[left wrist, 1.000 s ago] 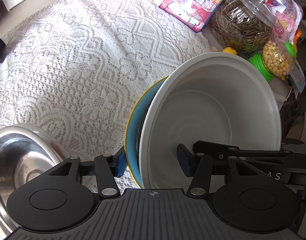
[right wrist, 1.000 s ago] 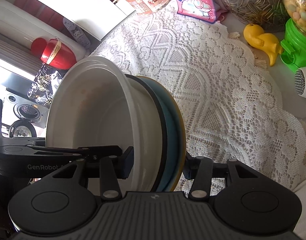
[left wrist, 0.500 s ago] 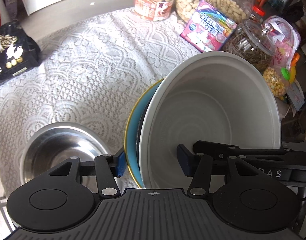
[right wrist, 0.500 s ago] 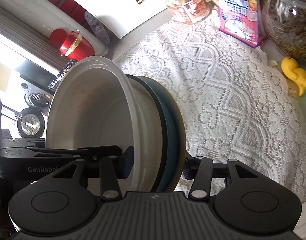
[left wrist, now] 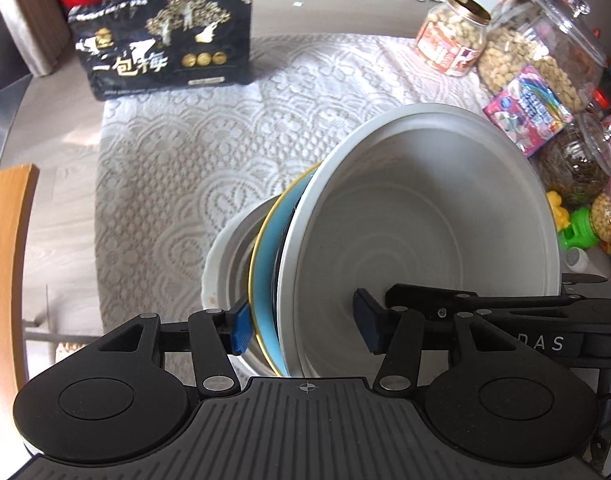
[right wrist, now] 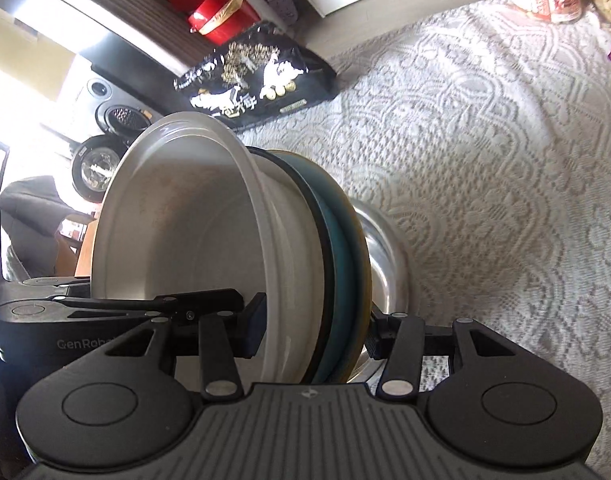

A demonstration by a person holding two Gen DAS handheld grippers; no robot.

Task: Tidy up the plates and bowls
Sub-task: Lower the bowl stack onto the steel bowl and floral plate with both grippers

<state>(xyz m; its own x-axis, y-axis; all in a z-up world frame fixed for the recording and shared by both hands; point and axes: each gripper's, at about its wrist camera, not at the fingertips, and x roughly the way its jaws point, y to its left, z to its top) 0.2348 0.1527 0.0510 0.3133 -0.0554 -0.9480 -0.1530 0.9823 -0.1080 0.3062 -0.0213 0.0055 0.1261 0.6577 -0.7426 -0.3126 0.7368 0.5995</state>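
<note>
A deep white bowl (left wrist: 417, 220) sits nested on a dark plate and a blue plate with a yellow rim (left wrist: 265, 280). The stack is tilted and held off the lace cloth. My left gripper (left wrist: 304, 326) is shut on one side of the stack, one pad inside the bowl and one under the blue plate. On the opposite side my right gripper (right wrist: 313, 330) is shut on it the same way, over the white bowl (right wrist: 177, 232) and blue plate (right wrist: 341, 272). A steel bowl (left wrist: 225, 264) (right wrist: 385, 252) lies right beneath the stack, mostly hidden by it.
A black snack bag (left wrist: 161, 52) lies at the far edge of the lace cloth (left wrist: 177, 160). Snack jars (left wrist: 453, 36), a pink packet (left wrist: 525, 108) and a green toy dispenser (left wrist: 581, 232) crowd the right side. A wooden chair edge (left wrist: 5, 260) is at the left.
Both grippers carried the stack across the table and a little up. The steel bowl, earlier off to the left, now lies under the stack. The black bag has come into view.
</note>
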